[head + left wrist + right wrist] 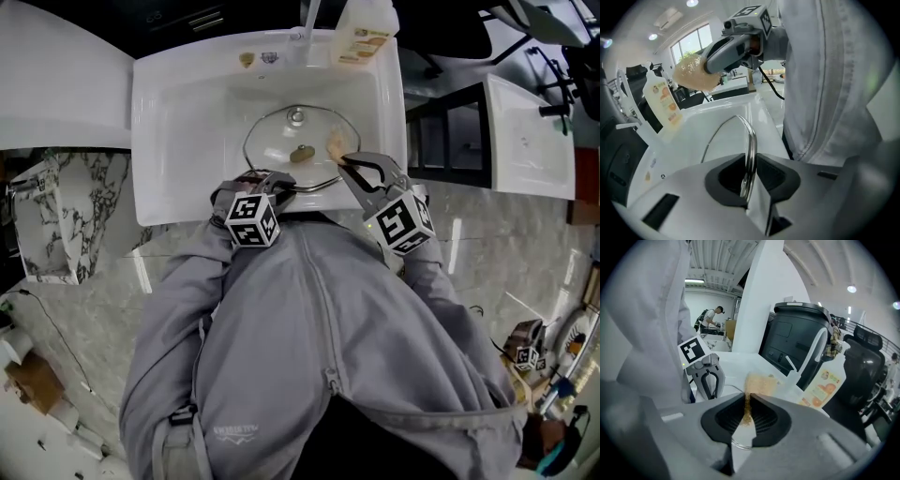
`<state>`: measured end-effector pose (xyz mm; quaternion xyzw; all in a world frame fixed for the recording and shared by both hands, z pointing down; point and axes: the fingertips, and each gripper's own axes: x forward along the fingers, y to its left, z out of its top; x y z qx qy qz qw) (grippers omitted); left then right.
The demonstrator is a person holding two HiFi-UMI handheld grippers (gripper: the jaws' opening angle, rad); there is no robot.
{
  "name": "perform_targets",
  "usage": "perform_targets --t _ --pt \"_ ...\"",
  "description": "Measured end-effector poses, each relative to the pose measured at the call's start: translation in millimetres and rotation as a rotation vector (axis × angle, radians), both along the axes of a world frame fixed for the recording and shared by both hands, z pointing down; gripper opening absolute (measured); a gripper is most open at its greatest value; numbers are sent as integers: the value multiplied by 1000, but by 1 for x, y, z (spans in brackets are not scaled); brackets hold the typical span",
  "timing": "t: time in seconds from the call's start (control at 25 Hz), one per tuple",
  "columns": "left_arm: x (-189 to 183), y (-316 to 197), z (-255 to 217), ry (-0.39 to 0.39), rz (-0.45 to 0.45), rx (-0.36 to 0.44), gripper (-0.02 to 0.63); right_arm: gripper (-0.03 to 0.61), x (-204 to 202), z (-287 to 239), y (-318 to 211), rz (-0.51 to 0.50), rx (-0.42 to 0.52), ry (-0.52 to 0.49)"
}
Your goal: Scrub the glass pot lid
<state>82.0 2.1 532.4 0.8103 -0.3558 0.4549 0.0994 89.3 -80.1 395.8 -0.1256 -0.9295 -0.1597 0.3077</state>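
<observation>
Left gripper: the jaws are clenched on the metal rim of the glass pot lid, and the bite takes in only that narrow band at the lid's near edge. Right gripper: the jaws are clamped on a tan sponge, pinching one thin edge while the bulk of it stands free beyond the tips. In the head view the sponge sits over the right part of the lid, but I cannot confirm that it is touching the glass. The lid is held over the basin of the white sink, knob uppermost. I cannot tell whether its far edge rests on the basin floor or hangs clear. A soap bottle stands at the back ledge beside the faucet, well apart from both tools. My assessment is that scrubbing is in hand or about to start. The main risk I see is the rim grip: pressure from the sponge on the far side of the lid would lever against that small bite, so the rim could twist or slide out and the glass would fall onto hard ceramic. The second risk is the sponge hold: a dragging stroke could pull the thin pinched edge free of the jaws. I judge that light strokes kept near the held rim would reduce both.
</observation>
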Motion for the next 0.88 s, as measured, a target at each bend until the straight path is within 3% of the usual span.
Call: perform_targets --t 0.2,0.32,0.4,0.52,0.64,0.76,0.88 --pt "1 1 -2 60 45 -38 67 35 -12 3 21 -60 -6 -4" --pt "-1 2 -9 159 48 -57 67 35 -17 2 29 -75 -8 -8" --pt "-7 -1 -22 231 5 -39 67 35 -22 -1 32 -74 -11 -17" --pt "-27 -16 -61 376 -152 75 67 35 -31 -15 32 -40 -30 -57" --pt "-58 -36 -123 517 -343 266 67 35 -46 -43 22 36 -41 -138" --pt "-96 -53 -182 560 -533 414 66 35 -61 -85 7 151 -87 -269" --pt "-122 -59 -235 574 -659 529 34 35 -71 -133 -9 291 -163 -421"
